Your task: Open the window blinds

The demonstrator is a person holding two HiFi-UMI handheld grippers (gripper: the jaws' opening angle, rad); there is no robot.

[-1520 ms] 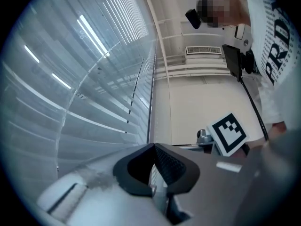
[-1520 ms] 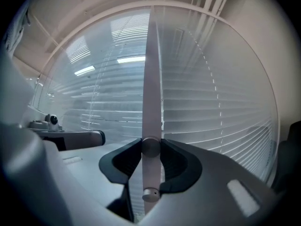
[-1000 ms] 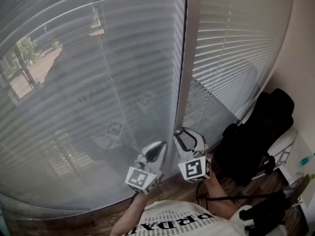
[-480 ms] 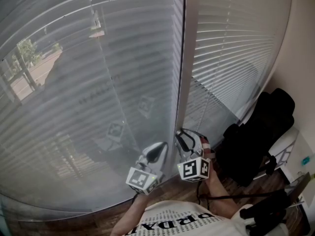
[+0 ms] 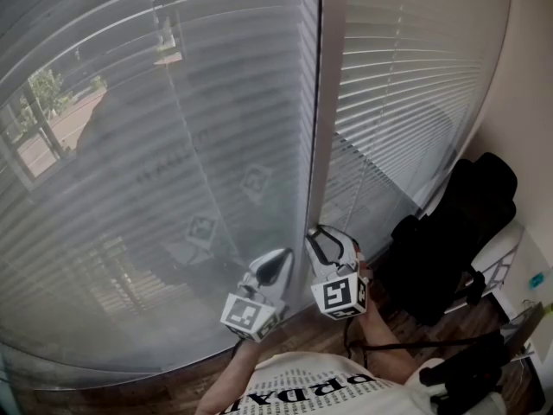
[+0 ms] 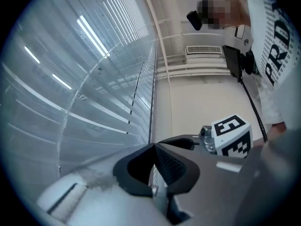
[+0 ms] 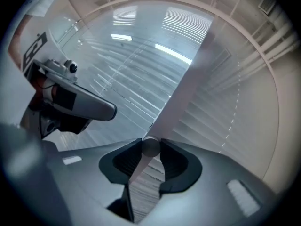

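Holding the blind wand (image 7: 151,148) in the right gripper (image 5: 321,234), low at the window blinds (image 5: 173,145).
Compared with a second ago, almost nothing different in the head view: only narrower right jaws, just closing in and now pressing on the round end of the wand from both sides. Left gripper (image 5: 281,254) in the same place as before, tips shut together with nothing between, just beside the right one. Wand between the right pads, before the upright post (image 5: 315,145) dividing the two panels, near the bottom edge of the blinds.

Pale slatted blinds (image 5: 406,76) hang fully lowered, slats nearly shut, wand (image 7: 150,147) beside the centre post (image 5: 315,145).
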